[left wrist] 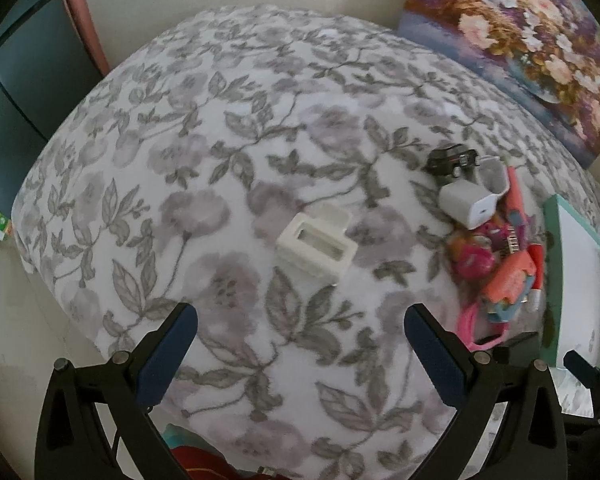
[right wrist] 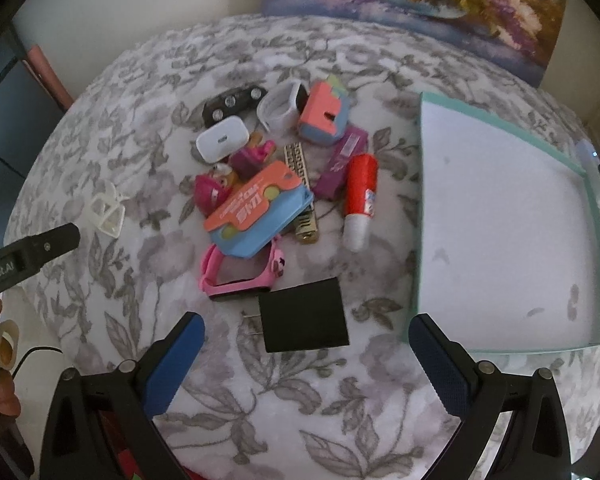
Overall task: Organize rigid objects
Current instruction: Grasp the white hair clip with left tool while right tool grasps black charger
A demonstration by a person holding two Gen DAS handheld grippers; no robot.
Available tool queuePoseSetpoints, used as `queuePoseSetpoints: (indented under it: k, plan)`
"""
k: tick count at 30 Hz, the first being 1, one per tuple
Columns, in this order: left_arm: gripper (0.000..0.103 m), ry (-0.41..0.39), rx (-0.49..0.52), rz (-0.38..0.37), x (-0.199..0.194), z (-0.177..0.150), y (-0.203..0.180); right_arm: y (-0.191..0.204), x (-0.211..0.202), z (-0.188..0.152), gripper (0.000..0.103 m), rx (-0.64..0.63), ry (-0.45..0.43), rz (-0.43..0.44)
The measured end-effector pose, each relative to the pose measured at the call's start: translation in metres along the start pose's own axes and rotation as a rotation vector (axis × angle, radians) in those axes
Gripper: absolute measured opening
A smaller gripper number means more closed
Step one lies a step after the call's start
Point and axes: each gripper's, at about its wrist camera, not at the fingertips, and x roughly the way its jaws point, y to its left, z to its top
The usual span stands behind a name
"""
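Observation:
A white hair claw clip [left wrist: 315,242] lies alone on the floral cloth, just ahead of my open, empty left gripper [left wrist: 300,344]; it also shows in the right wrist view [right wrist: 106,208]. A black plug adapter [right wrist: 303,316] lies between the fingers of my open, empty right gripper [right wrist: 306,354]. Behind it is a pile: a pink watch [right wrist: 244,270], an orange-and-blue toy [right wrist: 260,210], a red-and-white tube [right wrist: 359,202], a purple box [right wrist: 342,162], a white charger [right wrist: 222,139], a black toy car [right wrist: 233,106]. A shallow teal-rimmed tray [right wrist: 418,216] sits to the right, with nothing in it.
The floral cloth [left wrist: 220,140] covers a rounded table. A flower painting [right wrist: 416,4] leans on the wall behind. The left gripper's tip [right wrist: 40,250] enters the right wrist view at far left. The table edge drops off on the left.

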Motion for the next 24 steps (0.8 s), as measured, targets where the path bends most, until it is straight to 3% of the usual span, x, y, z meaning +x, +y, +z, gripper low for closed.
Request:
queuePoseSetpoints:
  k: [7, 11, 21, 24]
  plan:
    - [0.102, 0.006, 0.024, -0.009, 0.018, 0.008, -0.002, 0.003, 0.016, -0.002, 0.102, 0.008, 0.048, 0.028]
    - [0.089, 0.005, 0.065, -0.005, 0.029, 0.013, -0.008, 0.005, 0.021, -0.003, 0.096, -0.003, 0.063, 0.031]
    - [0.083, 0.006, 0.123, 0.003, 0.052, 0.020, -0.014, 0.010, 0.045, -0.006, 0.085, -0.029, 0.127, -0.007]
    - [0.071, 0.008, 0.131, -0.005, 0.058, 0.021, -0.016, 0.010, 0.052, -0.006, 0.084, -0.027, 0.147, -0.028]
